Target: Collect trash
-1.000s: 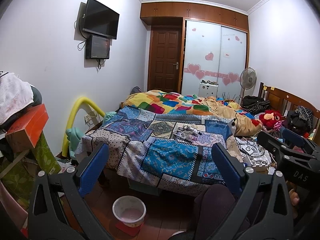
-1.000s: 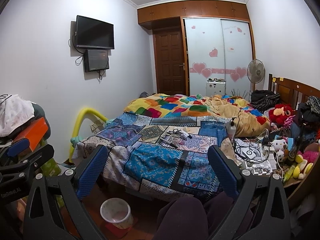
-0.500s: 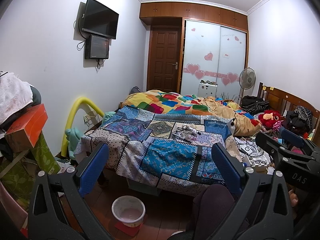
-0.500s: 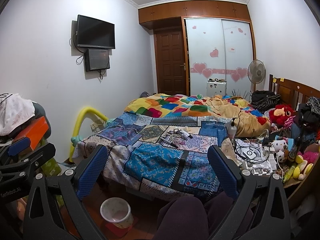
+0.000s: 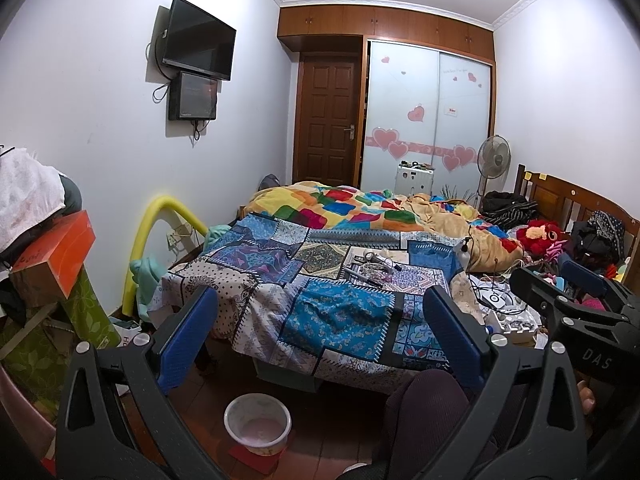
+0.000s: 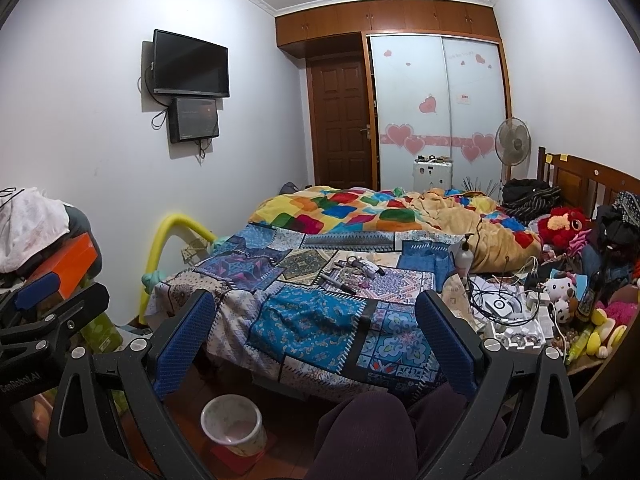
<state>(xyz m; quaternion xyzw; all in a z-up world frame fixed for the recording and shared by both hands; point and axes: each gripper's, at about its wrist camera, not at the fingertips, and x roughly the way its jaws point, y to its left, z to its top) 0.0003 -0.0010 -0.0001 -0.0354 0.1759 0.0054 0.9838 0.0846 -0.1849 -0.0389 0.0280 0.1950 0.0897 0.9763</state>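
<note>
At the foot of the bed (image 5: 320, 312) | both our claws, left claw (image 5: 320, 340) and right claw (image 6: 312, 340), gaping wide, empty | bin (image 5: 258, 424) on floor at 6 o'clock | still scouting, guess next we pick litter off the bedspread at 12

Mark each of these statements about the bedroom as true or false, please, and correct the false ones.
1. Both grippers are open and hold nothing. True: the left gripper and right gripper have their fingers wide apart.
2. The bin lies on the bed. False: it stands on the floor, before the bed.
3. The door is shut. True.
4. The fan hangs on the left wall. False: it stands by the wardrobe; the TV hangs there.
5. The bin is tipped over. False: it is upright.
</note>
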